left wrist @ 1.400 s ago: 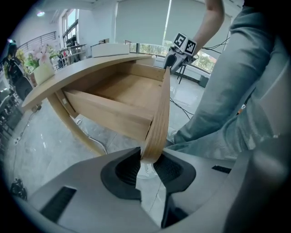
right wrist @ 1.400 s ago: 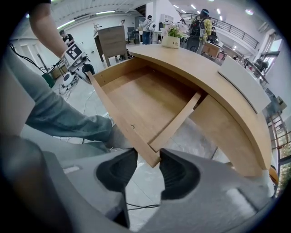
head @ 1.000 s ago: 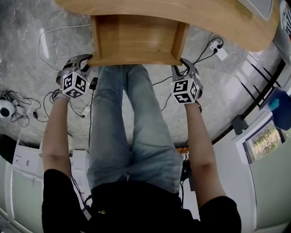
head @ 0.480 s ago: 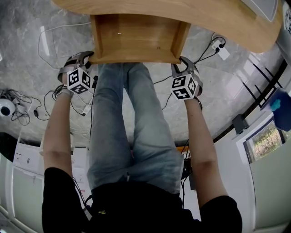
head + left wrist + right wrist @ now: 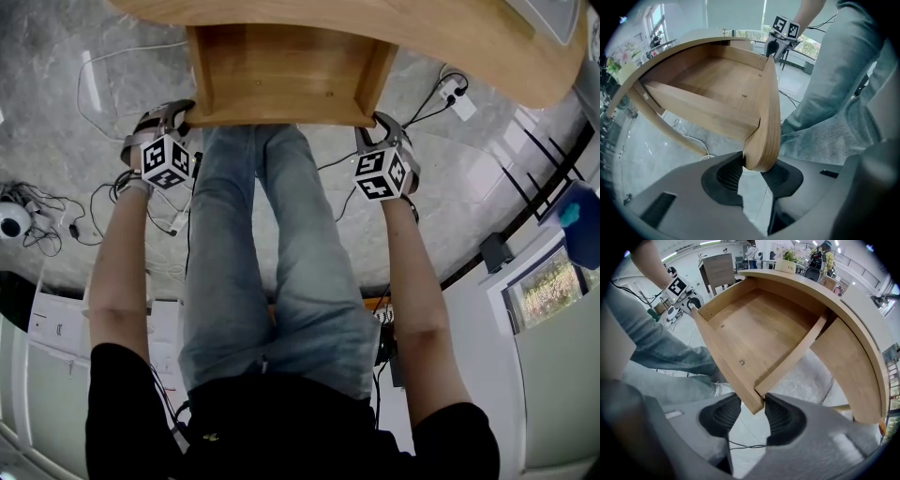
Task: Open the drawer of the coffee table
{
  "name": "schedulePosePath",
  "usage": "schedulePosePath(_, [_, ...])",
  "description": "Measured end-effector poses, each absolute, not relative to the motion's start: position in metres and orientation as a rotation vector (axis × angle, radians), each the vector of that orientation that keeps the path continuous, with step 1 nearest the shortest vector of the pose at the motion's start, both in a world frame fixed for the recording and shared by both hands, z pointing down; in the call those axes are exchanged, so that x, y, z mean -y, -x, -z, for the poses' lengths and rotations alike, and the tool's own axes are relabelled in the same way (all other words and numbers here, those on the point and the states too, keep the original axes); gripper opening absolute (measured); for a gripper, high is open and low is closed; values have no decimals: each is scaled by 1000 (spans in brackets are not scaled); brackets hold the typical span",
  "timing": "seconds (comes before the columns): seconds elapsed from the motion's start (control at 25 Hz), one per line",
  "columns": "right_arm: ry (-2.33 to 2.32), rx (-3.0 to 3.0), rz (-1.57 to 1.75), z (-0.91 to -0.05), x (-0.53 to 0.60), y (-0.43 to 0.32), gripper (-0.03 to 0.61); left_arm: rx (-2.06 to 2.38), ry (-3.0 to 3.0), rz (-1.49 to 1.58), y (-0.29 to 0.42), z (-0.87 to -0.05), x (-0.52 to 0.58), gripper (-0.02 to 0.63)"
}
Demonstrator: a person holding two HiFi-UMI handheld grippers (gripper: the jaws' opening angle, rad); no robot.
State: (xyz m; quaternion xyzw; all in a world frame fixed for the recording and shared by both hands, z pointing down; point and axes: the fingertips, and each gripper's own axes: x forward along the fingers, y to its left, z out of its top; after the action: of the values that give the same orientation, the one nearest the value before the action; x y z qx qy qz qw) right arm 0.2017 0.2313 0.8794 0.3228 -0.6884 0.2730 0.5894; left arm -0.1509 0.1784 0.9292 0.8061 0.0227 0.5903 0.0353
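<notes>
The wooden drawer (image 5: 281, 75) stands pulled out from under the curved coffee table top (image 5: 469, 47), and I see nothing inside it. My left gripper (image 5: 183, 111) is at its front left corner. In the left gripper view the rounded end of the drawer front (image 5: 761, 140) sits between the pads of the left gripper (image 5: 752, 171), whose jaws have just been opening. My right gripper (image 5: 380, 127) is at the front right corner. The drawer's corner (image 5: 754, 404) lies just inside the tips of the right gripper (image 5: 752, 411), not clamped.
The person's legs in jeans (image 5: 272, 244) stand right under the drawer front. Cables and a white power strip (image 5: 457, 105) lie on the marble floor. A round white device (image 5: 11, 223) sits at the far left. White cabinets line the lower left and right.
Both grippers have stayed at the drawer's front corners, the left one shifting slightly inward. The drawer remains pulled out.
</notes>
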Motion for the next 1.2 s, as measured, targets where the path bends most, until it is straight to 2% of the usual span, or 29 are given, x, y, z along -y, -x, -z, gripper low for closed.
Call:
schedulePosePath(0.4, [-715, 1542, -690, -876, -231, -203, 207, -117, -2424, -1860, 160, -922, -180, 135])
schedulePosePath(0.64, [-702, 1536, -669, -850, -226, -199, 209, -59, -2349, -1888, 178, -900, -171, 135])
schedulePosePath(0.88, [-731, 1580, -645, -803, -208, -192, 209, 156, -2328, -1781, 175, -852, -150, 130])
schedulePosePath(0.96, [-762, 1604, -649, -784, -198, -188, 201, 204, -2388, -1755, 167, -832, -139, 75])
schedulePosePath(1.04, [-788, 1632, -644, -764, -188, -184, 198, 252, -2450, -1726, 156, -809, -126, 49])
schedulePosePath(1.2, [-825, 1675, -619, -719, -171, -176, 151, 357, -2486, -1599, 131, -760, -108, 29])
